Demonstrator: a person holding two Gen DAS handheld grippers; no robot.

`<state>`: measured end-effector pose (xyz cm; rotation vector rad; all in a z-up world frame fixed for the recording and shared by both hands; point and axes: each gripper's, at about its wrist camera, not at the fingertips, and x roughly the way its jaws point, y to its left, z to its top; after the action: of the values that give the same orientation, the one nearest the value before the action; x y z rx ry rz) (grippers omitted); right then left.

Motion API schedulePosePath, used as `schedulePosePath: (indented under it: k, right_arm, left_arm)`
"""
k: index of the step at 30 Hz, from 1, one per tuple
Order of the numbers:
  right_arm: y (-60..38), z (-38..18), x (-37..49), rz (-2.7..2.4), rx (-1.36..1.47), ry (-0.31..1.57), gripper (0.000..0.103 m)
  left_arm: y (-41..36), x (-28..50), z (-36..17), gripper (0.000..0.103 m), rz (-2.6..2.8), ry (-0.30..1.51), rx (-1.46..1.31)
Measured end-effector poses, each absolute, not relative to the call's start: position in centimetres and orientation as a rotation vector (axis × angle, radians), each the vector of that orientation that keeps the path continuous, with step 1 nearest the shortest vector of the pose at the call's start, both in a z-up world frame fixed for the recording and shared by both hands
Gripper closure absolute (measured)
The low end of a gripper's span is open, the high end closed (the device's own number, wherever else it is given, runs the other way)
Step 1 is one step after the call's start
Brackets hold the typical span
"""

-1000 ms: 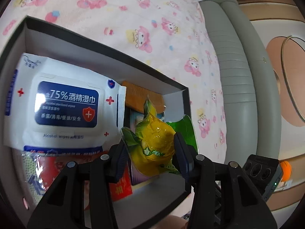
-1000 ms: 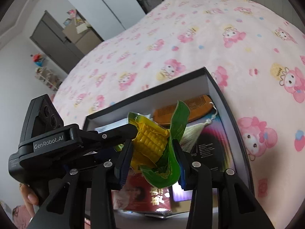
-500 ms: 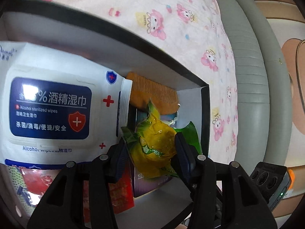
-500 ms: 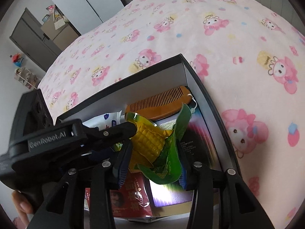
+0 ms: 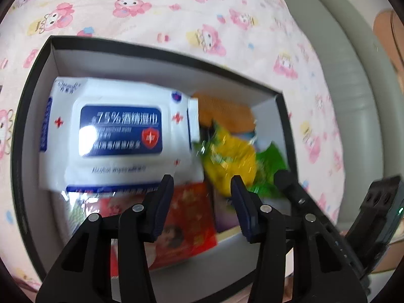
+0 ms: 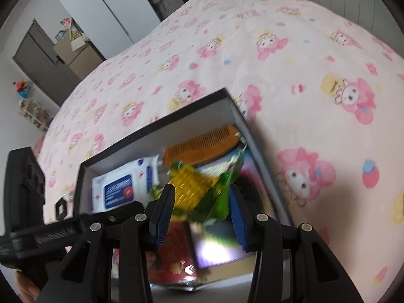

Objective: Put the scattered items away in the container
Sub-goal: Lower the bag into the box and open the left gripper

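Corn snack packet (image 5: 232, 161), yellow and green, hangs inside the open black box (image 5: 161, 50) on the bed cover (image 5: 176, 12). In the left wrist view it sits beyond the tip of the left gripper (image 5: 202, 179) and off to its right, outside the jaws. Those jaws stand partly apart with nothing between them, and they have just eased inward a little. Below them lie a white wipes pack (image 5: 121, 131) and a red packet (image 5: 186, 214), with a wooden comb (image 5: 222, 111) at the far wall. A black finger (image 5: 286, 179) of the other gripper pokes in beside the packet's green end.

From the right wrist view, the right gripper (image 6: 200, 189) has the packet (image 6: 194, 186) between its blue pads, jaws narrowed onto it. So this hand is the one that carries it. The packet hangs over the right half of the box (image 6: 156, 125), just short of the comb (image 6: 202, 144). Blur makes its lie hard to fix. Its long axis seems tilted, with the green tip pointing up and away toward the comb and the box's right wall. I would judge that letting go here drops it inside.
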<state>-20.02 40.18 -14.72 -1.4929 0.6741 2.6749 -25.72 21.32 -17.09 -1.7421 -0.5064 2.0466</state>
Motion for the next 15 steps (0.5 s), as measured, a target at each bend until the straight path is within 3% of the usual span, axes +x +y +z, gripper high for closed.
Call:
schedulePosePath:
  k: [3,11,15]
  right_arm:
    - [39.7,-14.1,-18.8,2.719,-1.486,0.703,0.063]
    - [39.9,-13.1,-18.7,2.665,-1.317,0.565,0.063]
    - [41.2,-13.0,-18.6,2.642,-1.264,0.621,0.063]
  left_arm:
    - [21.4,-25.3,-16.8,0.057,2.053,-0.452,-1.725]
    - [23.4,-25.8,-17.8,0.062,1.978,-0.378,-1.739]
    - [24.6,-27.4,-18.6,0.075,2.011,-0.43,-1.77]
